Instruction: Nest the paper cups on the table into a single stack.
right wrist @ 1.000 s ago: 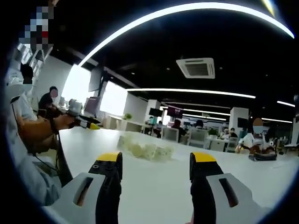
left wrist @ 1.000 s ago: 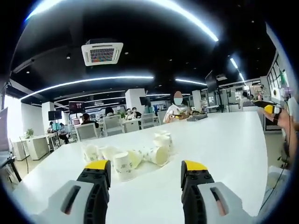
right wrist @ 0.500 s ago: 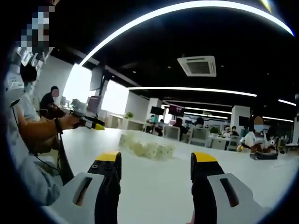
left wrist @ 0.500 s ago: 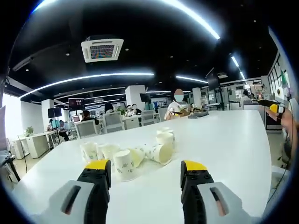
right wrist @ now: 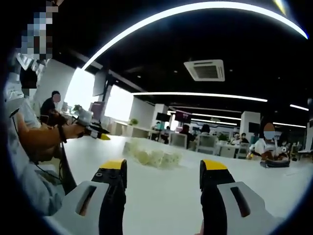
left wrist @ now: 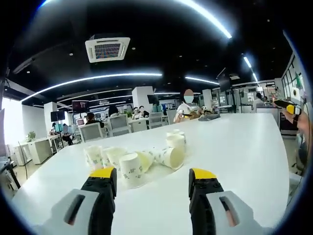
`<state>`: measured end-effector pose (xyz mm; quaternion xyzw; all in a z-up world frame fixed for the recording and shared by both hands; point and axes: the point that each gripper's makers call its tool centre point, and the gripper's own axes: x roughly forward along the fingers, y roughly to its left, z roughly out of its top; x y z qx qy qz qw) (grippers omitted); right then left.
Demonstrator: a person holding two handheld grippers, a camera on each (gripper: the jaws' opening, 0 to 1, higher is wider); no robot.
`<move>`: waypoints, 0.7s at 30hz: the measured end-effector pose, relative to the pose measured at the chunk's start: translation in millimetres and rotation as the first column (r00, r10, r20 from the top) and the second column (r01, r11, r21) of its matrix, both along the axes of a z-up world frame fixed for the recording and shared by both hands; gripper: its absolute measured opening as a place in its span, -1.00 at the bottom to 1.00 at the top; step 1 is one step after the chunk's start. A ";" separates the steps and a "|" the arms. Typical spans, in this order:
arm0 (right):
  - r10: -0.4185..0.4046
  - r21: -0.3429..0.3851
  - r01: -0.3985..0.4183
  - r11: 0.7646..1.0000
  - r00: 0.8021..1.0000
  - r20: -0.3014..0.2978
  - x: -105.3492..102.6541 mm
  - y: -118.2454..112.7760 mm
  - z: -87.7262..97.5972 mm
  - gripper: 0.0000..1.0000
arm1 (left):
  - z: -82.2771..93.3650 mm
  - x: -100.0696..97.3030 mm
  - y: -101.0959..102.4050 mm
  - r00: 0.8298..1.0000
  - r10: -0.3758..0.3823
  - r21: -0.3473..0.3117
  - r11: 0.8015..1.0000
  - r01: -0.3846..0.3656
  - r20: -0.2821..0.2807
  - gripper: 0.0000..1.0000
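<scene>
Up front in the left gripper view, we see the left gripper with its yellow-tipped jaws spread wide and nothing between them, hovering over the white table. Just beyond the jaws sits a loose cluster of paper cups: some stand rim down, a couple lie on their sides, none gripped. At the far right edge the right gripper pokes in (too small to judge its jaws here). Beyond the table's far end a person sits.

Over in the right gripper view, we see the right gripper with its jaws wide apart too, holding nothing, above the same table. The cups lie well ahead as a pale clump, between the two jaws' lines. At left, a hand holds the left gripper out over the table's edge.
</scene>
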<state>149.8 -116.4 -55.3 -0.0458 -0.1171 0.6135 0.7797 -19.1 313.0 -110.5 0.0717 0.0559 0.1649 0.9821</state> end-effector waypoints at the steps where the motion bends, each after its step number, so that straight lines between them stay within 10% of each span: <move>1: -0.001 0.000 0.001 1.000 1.000 0.000 0.1 -0.2 -0.1 0.26 | -0.1 0.9 0.5 1.000 0.000 0.002 1.000 0.000 -0.001 0.27; 21: 0.019 -0.006 -0.019 1.000 1.000 -0.005 -3.8 6.0 -3.9 0.25 | -1.3 11.7 0.6 1.000 -0.010 -0.001 1.000 0.010 0.005 0.25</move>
